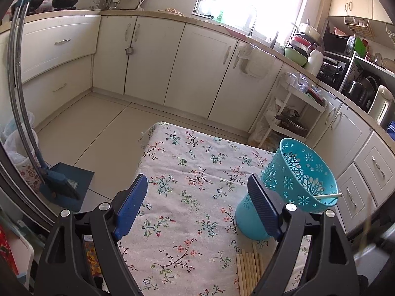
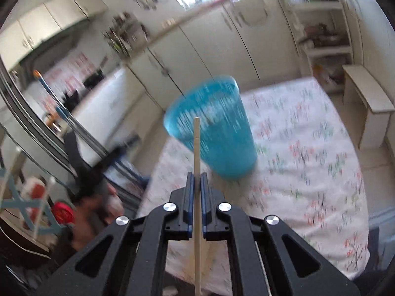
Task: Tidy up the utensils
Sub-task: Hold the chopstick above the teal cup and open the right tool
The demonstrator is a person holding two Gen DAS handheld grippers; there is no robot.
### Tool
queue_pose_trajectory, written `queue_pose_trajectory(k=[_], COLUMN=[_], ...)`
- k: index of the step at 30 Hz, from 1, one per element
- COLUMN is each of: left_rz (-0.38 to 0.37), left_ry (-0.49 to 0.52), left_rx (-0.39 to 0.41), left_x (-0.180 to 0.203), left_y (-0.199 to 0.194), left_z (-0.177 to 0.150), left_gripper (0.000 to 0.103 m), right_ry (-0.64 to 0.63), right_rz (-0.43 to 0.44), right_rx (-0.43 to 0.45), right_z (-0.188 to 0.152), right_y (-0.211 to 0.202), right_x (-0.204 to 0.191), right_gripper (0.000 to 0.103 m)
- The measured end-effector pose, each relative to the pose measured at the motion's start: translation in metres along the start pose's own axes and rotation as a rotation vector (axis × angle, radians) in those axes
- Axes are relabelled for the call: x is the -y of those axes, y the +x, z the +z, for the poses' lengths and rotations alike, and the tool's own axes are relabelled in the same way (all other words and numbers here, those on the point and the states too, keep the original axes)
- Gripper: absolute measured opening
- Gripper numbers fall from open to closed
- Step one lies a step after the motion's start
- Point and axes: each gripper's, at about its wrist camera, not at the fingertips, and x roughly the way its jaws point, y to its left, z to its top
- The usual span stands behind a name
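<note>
1. My right claw (image 2: pixel 197 185) pinches one round wooden chopstick (image 2: pixel 196 148), frame centre.
2. My left claw (image 1: pixel 197 197) is spread over floral cloth (image 1: pixel 187 162).
3. The perforated teal plastic basket (image 1: pixel 296 180) stands right; pale chopsticks (image 1: pixel 248 268) lie bottom right.

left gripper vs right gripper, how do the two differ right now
The left gripper has its blue-padded jaws wide apart with nothing between them; the right gripper is shut on a single pale wooden chopstick. The left one sits beside the perforated turquoise plastic basket; the right one points at it from farther back. Both are black with blue pads, above the floral tablecloth.
</note>
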Motion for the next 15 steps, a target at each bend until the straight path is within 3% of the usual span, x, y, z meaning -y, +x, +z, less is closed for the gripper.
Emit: queue_pose_trajectory(k=[4, 7, 10, 15], left_rz=[0.009, 0.016, 0.031, 0.051], left_ry=[0.005, 0.009, 0.024, 0.066], left_rx=[-0.005, -0.003, 0.016, 0.037], left_x=[0.001, 0.001, 0.003, 0.009], left_y=[0.002, 0.001, -0.001, -0.005], left_z=[-0.001, -0.001, 0.000, 0.000], left_gripper=[0.080, 0.081, 0.083, 0.084], right_ry=[-0.061, -0.086, -0.083, -0.083], right_rz=[-0.011, -0.077, -0.176, -0.300], right_rx=[0.199, 0.363, 0.471, 0.470], right_z=[0.047, 0.076, 0.087, 0.079], right_y=[-0.005, 0.009, 0.033, 0.081], right_x=[-0.028, -0.037, -0.035, -0.016], right_gripper=[0.006, 0.006, 0.006, 0.006])
